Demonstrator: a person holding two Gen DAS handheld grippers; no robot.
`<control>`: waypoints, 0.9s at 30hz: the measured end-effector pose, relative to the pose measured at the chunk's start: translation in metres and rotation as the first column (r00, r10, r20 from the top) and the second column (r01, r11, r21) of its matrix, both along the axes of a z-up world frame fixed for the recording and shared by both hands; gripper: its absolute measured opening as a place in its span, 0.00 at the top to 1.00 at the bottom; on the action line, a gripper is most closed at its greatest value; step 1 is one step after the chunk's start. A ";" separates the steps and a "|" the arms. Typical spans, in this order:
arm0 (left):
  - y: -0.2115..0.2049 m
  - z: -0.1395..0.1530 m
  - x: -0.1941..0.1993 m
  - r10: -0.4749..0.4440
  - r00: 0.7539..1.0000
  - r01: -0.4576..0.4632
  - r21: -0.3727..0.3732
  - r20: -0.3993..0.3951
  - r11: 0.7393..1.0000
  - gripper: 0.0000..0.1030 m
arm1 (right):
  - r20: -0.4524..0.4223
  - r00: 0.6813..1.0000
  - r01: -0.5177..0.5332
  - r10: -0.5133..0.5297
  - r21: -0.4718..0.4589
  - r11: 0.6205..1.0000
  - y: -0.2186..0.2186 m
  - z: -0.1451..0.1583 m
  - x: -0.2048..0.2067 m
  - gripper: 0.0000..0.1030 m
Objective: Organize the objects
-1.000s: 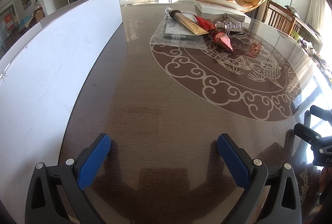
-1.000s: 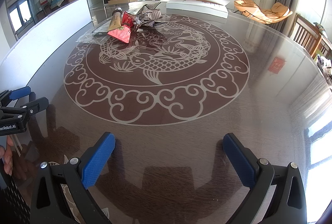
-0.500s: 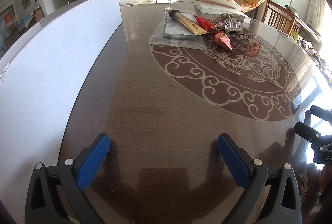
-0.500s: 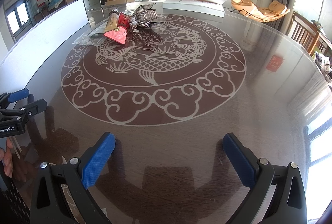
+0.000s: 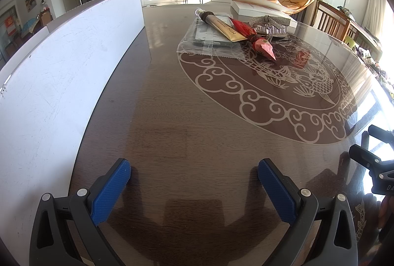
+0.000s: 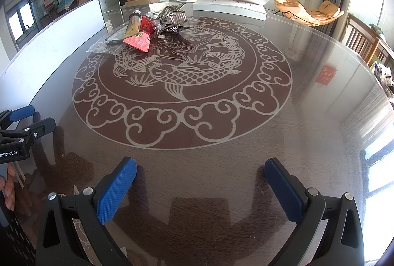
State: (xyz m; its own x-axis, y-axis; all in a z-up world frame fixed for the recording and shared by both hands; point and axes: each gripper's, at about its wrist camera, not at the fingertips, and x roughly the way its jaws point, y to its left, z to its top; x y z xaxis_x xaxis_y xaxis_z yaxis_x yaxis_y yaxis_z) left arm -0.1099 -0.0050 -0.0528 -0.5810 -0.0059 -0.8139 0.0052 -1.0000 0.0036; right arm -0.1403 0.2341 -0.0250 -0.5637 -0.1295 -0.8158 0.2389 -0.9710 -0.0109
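Crinkly clear plastic bag [image 5: 197, 44], gold tube [image 5: 222, 25] and red foil pouch [image 6: 138, 40] are piled at the table's far left, judged light and slippery; the tube's stiff middle is favoured. Left gripper [image 5: 194, 188] and right gripper [image 6: 200, 189] are spread wide, empty.

Two wrist views, low over table [image 5: 197, 118], facing TV wall.
Left sits beside white board [image 5: 61, 74]; both share the far pile [image 6: 145, 29], seen from afar.
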 end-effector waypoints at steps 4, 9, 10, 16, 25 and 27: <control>0.000 0.000 0.000 0.000 1.000 0.000 0.001 0.001 1.000 0.00 | 0.000 1.000 0.000 0.000 0.000 1.000 0.000 0.000 0.000 0.00; 0.000 0.000 0.000 -0.001 1.000 0.001 0.001 0.001 1.000 0.00 | 0.000 1.000 0.000 0.000 0.000 1.000 0.000 0.000 0.000 0.00; 0.000 0.000 0.000 -0.001 1.000 0.001 0.001 0.001 1.000 0.00 | 0.000 1.000 0.000 0.000 0.000 1.000 0.000 0.000 0.000 0.00; 0.001 0.000 -0.001 0.002 1.000 -0.002 -0.001 0.001 1.000 0.00 | 0.001 1.000 -0.001 0.001 0.000 1.000 0.000 0.000 0.000 0.00; 0.002 -0.001 0.000 0.005 1.000 -0.005 -0.001 0.000 1.000 0.00 | 0.031 0.997 -0.070 0.070 0.001 0.998 -0.010 0.001 -0.012 0.00; 0.002 -0.001 -0.001 0.007 1.000 -0.007 -0.001 -0.001 1.000 0.00 | 0.042 0.993 -0.108 0.109 -0.029 0.994 -0.022 0.003 -0.031 0.01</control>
